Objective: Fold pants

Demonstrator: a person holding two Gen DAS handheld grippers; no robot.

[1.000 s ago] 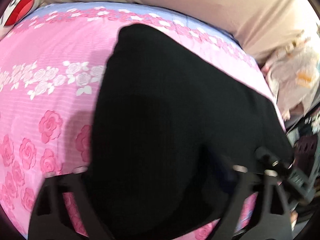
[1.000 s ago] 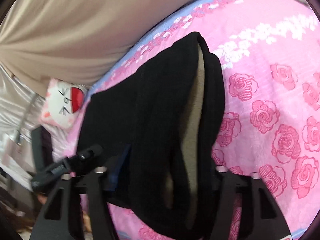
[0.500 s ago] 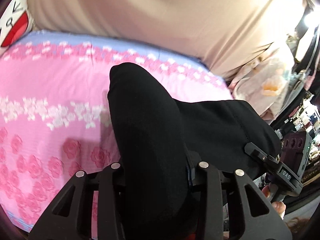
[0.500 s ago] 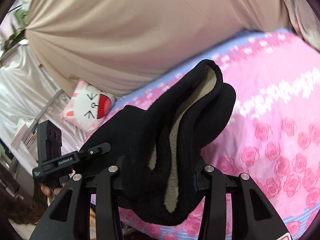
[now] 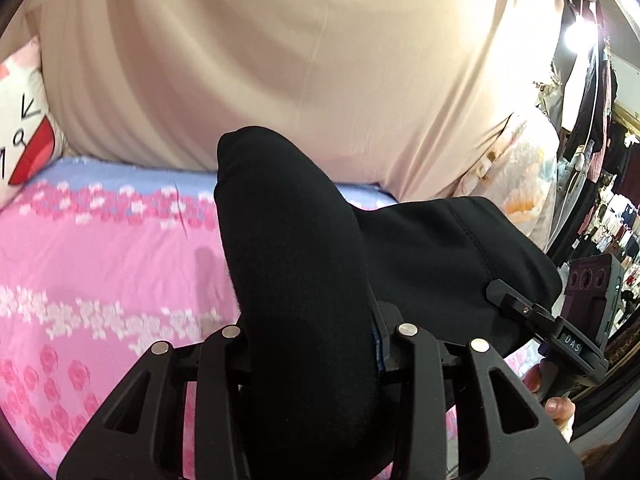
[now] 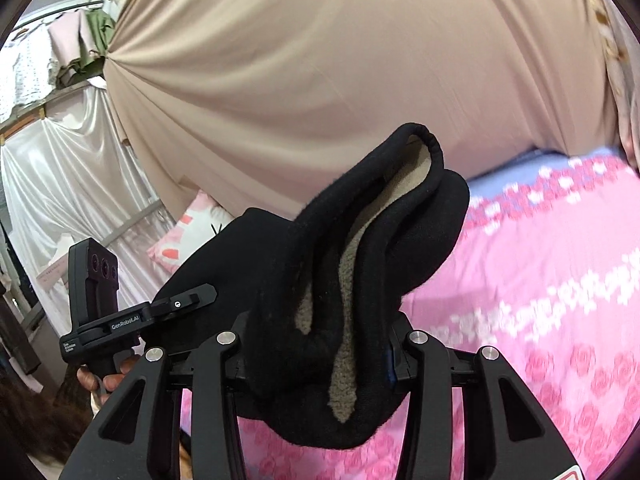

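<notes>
Pants (image 5: 304, 280) up in the air, that's where we are, black and bunched, pinched at two spots along one edge and hanging above the bed (image 5: 100, 248) with its pink rose-print cover. My left gripper (image 5: 316, 344) has its jaws clamped on a thick roll of the cloth, smooth and matte on the outside; my right gripper (image 6: 320, 360) is clamped on another wad, and there the fabric gapes to show a tan fleecy lining, nubbly like sherpa, under a ribbed rolled hem or waistband, I cannot tell which. Looks to me like the lift-and-carry part of a fold: both corners raised, the rest sagging between and below my hands. Next move, by my reading, calls for swinging both grips forward together, level with each other, and laying the held edge down flat on the bed so the layers line up. It's heavy, plush stuff, so it should drape slowly and want to slump into lumps rather than crease crisply. Beige curtain (image 6: 320, 80) hangs behind the bed.
</notes>
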